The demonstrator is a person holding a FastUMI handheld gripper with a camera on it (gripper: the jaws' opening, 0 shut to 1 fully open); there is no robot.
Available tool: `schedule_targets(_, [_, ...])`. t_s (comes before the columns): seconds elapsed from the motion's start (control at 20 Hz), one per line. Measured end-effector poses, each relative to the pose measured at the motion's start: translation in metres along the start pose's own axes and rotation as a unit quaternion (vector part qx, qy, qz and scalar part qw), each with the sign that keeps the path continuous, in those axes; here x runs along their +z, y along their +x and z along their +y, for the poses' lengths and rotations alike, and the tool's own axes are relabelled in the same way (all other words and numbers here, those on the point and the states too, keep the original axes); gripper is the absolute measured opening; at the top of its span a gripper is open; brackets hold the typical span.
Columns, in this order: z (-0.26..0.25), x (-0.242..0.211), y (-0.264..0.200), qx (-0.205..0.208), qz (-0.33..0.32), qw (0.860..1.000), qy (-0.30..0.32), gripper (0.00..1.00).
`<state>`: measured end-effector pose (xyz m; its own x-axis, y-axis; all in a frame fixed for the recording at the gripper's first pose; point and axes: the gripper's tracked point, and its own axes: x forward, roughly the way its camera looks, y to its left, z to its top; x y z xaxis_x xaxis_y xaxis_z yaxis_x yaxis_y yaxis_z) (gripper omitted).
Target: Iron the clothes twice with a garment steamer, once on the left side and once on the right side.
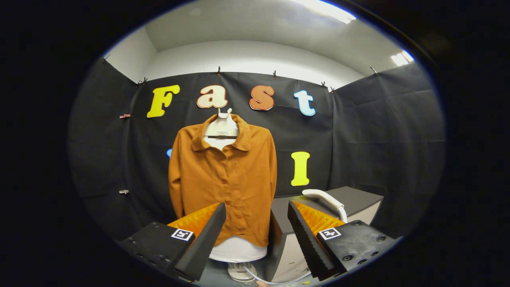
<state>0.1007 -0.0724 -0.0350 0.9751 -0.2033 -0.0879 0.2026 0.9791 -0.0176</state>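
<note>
Shirt (223, 175) hangs buttoned on a mannequin stand for front access, steamer handle (324, 199) resting on the table (358, 199) beside it; claw (255, 235) wide open, empty.

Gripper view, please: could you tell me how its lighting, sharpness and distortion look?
Gripper view: ceiling lights blow out to white glare; the orange shirt is evenly lit and sharp; fisheye bends the booth walls; the open gripper, jaws apart, looks oversized ahead of the steamer handle.
</note>
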Motion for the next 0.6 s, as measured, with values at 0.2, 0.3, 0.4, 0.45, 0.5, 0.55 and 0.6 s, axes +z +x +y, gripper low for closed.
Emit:
schedule_targets(0.2, [-0.050, -0.001, 0.061, -0.012, 0.008, 1.000, -0.012, 0.98])
schedule_targets(0.3, [-0.082, -0.003, 0.094, -0.024, 0.009, 0.999, -0.021, 0.98])
schedule_targets(0.4, [-0.110, -0.009, 0.124, -0.035, 0.018, 0.999, -0.024, 0.98])
schedule_targets(0.45, [-0.124, -0.012, 0.135, -0.041, 0.022, 0.999, -0.023, 0.98])
schedule_targets(0.5, [-0.137, -0.014, 0.148, -0.044, 0.026, 0.998, -0.021, 0.98])
schedule_targets(0.55, [-0.150, -0.018, 0.160, -0.049, 0.031, 0.998, -0.018, 0.98])
schedule_targets(0.6, [-0.162, -0.022, 0.172, -0.053, 0.037, 0.998, -0.016, 0.98])
